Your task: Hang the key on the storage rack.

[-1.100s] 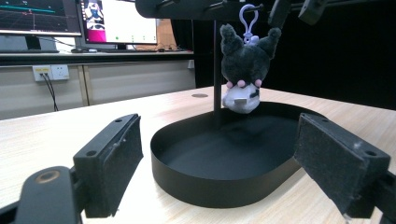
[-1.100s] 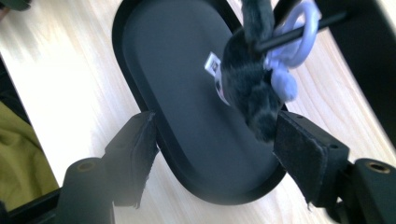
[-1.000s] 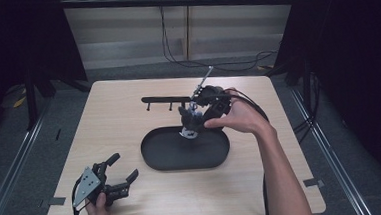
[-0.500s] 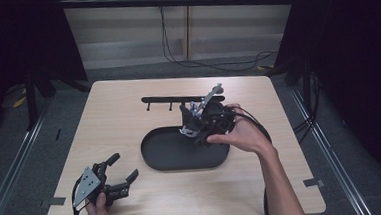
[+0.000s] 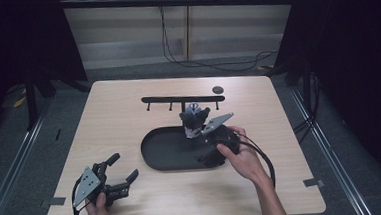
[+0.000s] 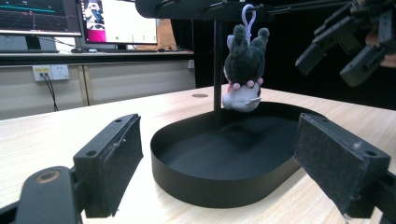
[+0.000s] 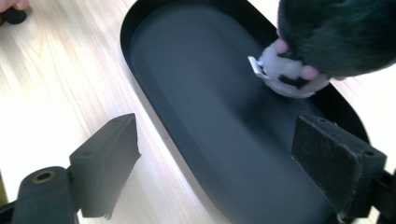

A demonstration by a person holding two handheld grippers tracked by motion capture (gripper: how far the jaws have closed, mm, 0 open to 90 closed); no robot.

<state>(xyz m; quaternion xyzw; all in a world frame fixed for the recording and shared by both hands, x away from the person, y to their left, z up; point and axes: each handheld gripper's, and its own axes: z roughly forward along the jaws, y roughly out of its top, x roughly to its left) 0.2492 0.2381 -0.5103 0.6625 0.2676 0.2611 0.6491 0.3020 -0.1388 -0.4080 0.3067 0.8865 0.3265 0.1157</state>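
Plush toys: 1, dark w/ white face, hangs by loop off rack over tray.
Trays: 1, black oval.
Left gripper: jaws apart, holds nothing.
Right gripper: jaws apart, holds nothing, by toy.

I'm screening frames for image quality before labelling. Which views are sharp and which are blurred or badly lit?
High view: evenly lit table, dark surroundings, soft detail. Left gripper view: sharp on the hanging plush toy and tray; monitors behind glow brightly. Right gripper view: motion-blurred tray, plush toy out of focus.
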